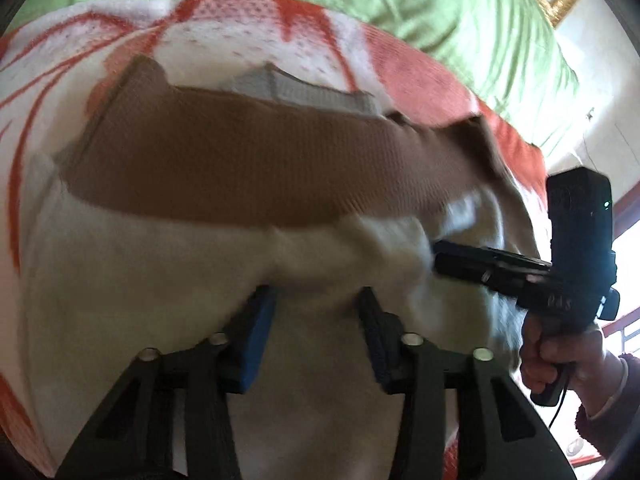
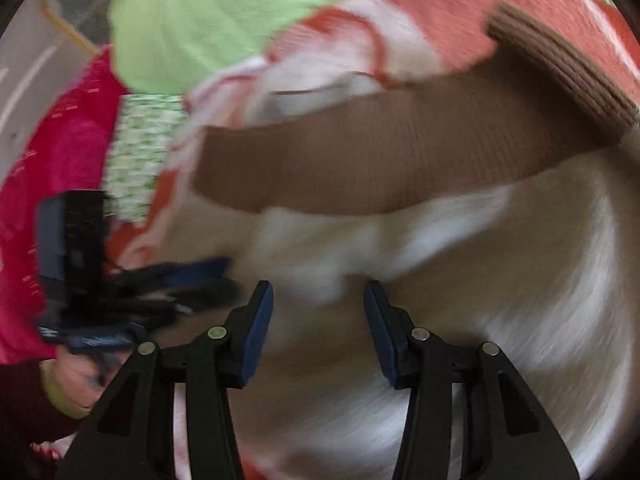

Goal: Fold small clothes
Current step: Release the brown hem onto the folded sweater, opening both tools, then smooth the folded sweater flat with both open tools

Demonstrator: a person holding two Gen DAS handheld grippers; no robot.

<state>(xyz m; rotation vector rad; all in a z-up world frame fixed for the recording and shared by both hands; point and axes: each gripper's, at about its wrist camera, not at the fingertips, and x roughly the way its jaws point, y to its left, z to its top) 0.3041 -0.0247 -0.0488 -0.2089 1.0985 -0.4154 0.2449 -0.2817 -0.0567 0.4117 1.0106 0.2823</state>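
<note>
The left gripper (image 1: 316, 300) and right gripper (image 2: 319, 294) both have their fingers wide apart, holding nothing. Just ahead lies the small cream-and-brown knitted top (image 1: 224, 168) on an orange-and-white blanket (image 1: 420, 76). It looks half folded; next, pinch an edge.

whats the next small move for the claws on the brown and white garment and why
Probably close the left claw on the white part of the garment. Both claws look open, their blue pads apart with white cloth between them. The right claw is also open, though its view is blurred, so the cloth seems ungripped.
</note>
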